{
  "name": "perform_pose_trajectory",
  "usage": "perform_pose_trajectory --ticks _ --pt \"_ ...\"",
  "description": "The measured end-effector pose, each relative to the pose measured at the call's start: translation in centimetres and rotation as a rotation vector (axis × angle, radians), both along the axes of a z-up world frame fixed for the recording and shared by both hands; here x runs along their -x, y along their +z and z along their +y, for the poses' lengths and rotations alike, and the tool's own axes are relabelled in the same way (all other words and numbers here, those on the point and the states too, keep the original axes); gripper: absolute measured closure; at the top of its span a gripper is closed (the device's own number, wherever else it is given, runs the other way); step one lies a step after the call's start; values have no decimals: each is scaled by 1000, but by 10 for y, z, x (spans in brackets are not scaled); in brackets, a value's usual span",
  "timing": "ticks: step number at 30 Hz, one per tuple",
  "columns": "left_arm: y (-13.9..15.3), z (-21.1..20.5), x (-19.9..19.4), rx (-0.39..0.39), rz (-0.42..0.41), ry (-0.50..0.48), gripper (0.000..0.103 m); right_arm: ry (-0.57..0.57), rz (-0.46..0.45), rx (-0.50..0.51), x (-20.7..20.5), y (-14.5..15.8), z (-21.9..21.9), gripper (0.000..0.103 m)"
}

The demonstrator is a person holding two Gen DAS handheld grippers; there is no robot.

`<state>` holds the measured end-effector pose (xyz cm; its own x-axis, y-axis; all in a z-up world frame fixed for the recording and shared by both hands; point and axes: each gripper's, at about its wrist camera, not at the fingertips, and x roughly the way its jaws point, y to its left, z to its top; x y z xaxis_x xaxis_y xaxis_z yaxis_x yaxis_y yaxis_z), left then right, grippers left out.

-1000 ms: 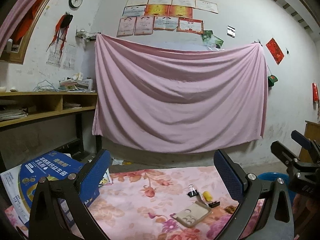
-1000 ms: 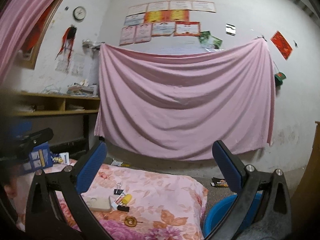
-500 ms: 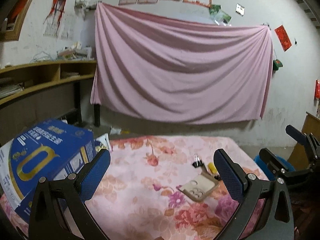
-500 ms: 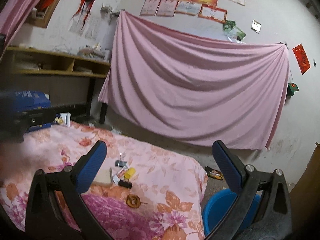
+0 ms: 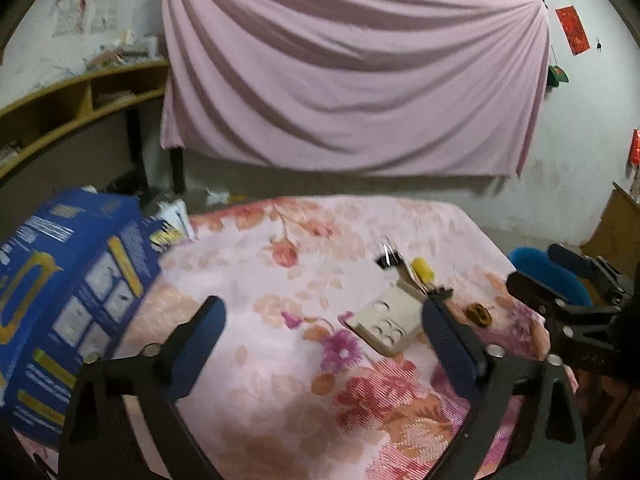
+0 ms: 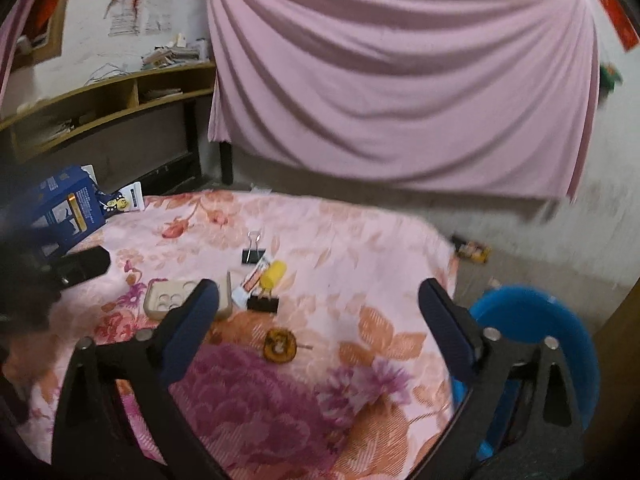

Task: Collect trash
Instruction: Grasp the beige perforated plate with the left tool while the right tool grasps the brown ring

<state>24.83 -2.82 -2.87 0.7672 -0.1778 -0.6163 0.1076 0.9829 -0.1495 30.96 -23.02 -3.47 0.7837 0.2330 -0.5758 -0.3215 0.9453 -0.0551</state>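
Trash [image 6: 262, 276], a small yellow-capped, crumpled cluster, lies on the floral cloth [image 6: 320, 232]; both tools gape, empty.

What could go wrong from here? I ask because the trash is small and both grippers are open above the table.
1. The binder clips, yellow cap and wrapper lie bunched together, so a pinch may catch several or scatter them.
2. The blue bin sits below the table edge; a loose piece might drop beside it.
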Motion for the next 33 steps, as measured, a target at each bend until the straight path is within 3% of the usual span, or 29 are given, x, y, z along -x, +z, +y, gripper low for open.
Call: perform_pose_trajectory --ticks 4,11,13,18,33 --pt "-9 -3 -9 30 62 -44 35 18 69 -7 -5 -7 0 1" --pt "-20 -12 -20 60 146 -98 56 49 149 29 -12 -19 9 12" --pt "-23 -14 -23 71 168 -113 67 52 164 32 -14 -21 10 15" --pt "-27 -17 -28 103 202 -135 78 65 192 47 -18 -26 14 19" --pt "-37 -16 -38 106 276 -121 83 93 277 74 -27 -40 21 28"
